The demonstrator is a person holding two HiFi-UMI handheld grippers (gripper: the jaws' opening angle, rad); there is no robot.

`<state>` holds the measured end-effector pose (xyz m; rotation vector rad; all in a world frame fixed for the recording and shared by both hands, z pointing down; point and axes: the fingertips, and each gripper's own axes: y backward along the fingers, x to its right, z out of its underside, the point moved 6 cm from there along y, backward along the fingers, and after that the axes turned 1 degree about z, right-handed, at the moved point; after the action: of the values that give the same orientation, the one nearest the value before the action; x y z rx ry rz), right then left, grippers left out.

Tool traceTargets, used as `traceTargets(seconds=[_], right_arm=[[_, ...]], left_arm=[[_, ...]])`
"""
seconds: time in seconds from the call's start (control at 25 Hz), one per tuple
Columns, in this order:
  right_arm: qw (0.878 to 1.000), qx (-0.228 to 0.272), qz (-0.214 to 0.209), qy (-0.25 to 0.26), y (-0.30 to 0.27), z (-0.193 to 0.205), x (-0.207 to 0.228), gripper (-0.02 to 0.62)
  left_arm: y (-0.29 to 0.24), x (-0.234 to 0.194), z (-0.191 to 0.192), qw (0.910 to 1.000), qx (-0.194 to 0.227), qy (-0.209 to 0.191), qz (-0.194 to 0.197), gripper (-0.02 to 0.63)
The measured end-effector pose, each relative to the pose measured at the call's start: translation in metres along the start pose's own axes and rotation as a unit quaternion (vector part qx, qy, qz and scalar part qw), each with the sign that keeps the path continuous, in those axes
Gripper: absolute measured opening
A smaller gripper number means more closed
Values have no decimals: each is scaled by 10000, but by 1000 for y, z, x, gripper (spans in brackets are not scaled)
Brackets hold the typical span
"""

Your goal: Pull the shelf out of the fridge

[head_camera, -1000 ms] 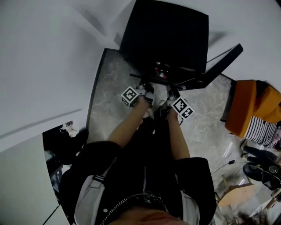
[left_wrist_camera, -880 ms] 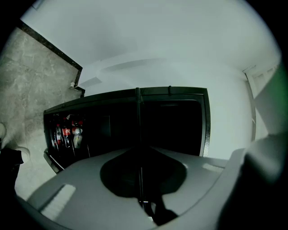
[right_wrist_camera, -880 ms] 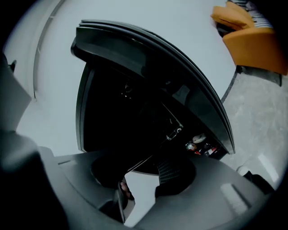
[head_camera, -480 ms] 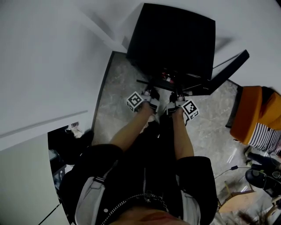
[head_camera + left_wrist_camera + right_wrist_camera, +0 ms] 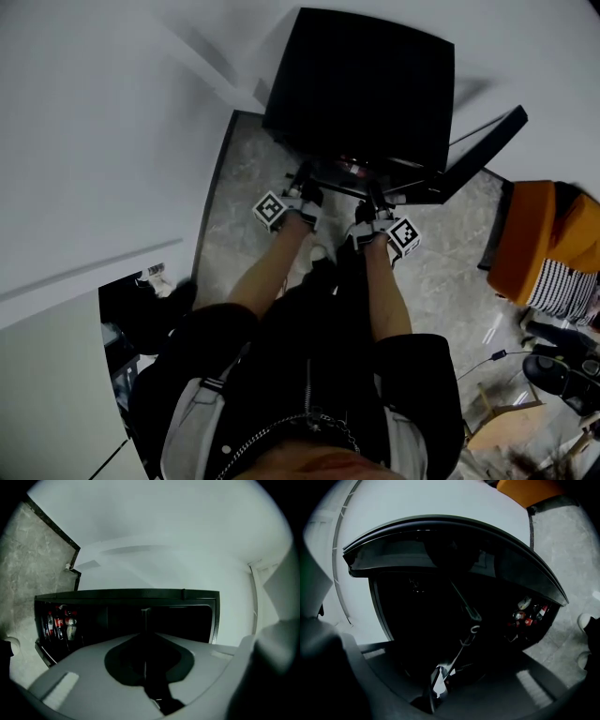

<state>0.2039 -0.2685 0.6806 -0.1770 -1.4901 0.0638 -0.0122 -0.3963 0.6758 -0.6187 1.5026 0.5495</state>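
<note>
Head view: black boxy fridge (image 5: 361, 84), door swung open to the right. Thin dark fridge shelf (image 5: 337, 178) sits at the open front, long axis left-right, front edge toward the person. Left claw (image 5: 305, 187) and right claw (image 5: 373, 199) are both on that edge.

Left gripper view: left claw (image 5: 146, 660) pinched on the shelf (image 5: 145, 618), seen edge-on.

Right gripper view: right claw (image 5: 436, 681) closing, shelf (image 5: 464, 599) between the jaws, running away into the dark interior.

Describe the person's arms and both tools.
Bare arms below short black sleeves. The left tool and right tool are pale grey, each bearing a white cube with black square markers. The right tool's jaws are closing with the shelf between them.
</note>
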Motion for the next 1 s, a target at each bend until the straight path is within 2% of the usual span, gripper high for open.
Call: traceTargets(seconds=[0.24, 1.0], right_arm=[[9997, 108, -237, 10, 6, -7, -5, 26], [9992, 29, -388, 49, 50, 7, -6, 25]], left_arm=[[-2, 9, -4, 9996, -100, 17, 273, 23], [48, 11, 16, 9988, -42, 158, 455, 25]])
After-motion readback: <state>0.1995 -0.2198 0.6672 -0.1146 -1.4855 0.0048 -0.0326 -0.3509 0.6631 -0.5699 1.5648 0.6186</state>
